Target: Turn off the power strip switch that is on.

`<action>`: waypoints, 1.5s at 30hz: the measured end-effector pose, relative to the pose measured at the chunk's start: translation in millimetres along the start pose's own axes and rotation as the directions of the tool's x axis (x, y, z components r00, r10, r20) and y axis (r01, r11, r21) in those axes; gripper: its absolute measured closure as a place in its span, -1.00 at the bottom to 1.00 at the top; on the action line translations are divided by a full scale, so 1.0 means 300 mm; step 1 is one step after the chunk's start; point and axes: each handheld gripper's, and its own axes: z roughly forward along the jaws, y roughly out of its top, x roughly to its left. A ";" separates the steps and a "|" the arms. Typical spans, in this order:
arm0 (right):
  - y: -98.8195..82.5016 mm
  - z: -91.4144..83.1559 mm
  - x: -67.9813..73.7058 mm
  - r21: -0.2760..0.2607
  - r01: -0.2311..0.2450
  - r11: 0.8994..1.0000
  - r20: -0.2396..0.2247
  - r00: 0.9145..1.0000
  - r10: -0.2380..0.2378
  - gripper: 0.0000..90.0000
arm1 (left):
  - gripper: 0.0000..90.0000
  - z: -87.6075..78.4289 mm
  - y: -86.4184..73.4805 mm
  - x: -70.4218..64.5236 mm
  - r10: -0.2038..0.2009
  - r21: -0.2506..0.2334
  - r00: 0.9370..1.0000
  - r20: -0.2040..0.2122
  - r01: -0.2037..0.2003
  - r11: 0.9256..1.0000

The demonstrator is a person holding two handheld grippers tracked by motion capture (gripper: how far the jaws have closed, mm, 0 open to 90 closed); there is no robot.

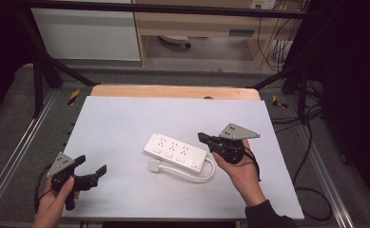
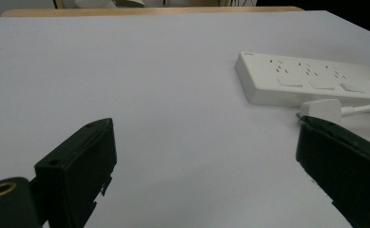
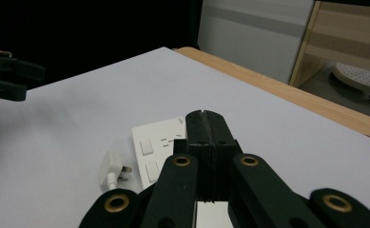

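A white power strip (image 1: 175,151) lies flat at the middle of the white table top (image 1: 125,123), its cable looping round to a white plug (image 1: 154,166) beside it. My right gripper (image 1: 201,137) hovers just above the strip's right end, jaws shut together with nothing between them; in the right gripper view the closed jaws (image 3: 205,118) point over the strip (image 3: 156,147) and plug (image 3: 110,173). My left gripper (image 1: 93,164) is held near the front left of the table, open and holding nothing. From the left gripper view its jaws (image 2: 206,175) stand wide apart, with the strip (image 2: 311,78) and plug (image 2: 321,108) off to the right.
A wooden edge (image 1: 173,91) borders the table's far side, and a metal frame (image 1: 35,118) runs round it. Cables (image 1: 311,190) lie on the floor at the right. In the right gripper view the left gripper (image 3: 2,76) shows far off.
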 end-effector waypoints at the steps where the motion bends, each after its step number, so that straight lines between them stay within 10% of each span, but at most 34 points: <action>1: -0.001 0.004 0.003 0.005 0.002 1.000 -0.003 1.000 -0.002 1.00 | -0.87 0.000 0.000 0.000 0.000 0.000 1.000 0.000 0.000 1.000; 45: -0.054 0.197 0.084 0.158 0.034 0.987 -0.104 0.994 -0.018 1.00 | -0.87 0.004 0.008 -0.005 0.021 0.000 1.000 0.005 -0.021 1.000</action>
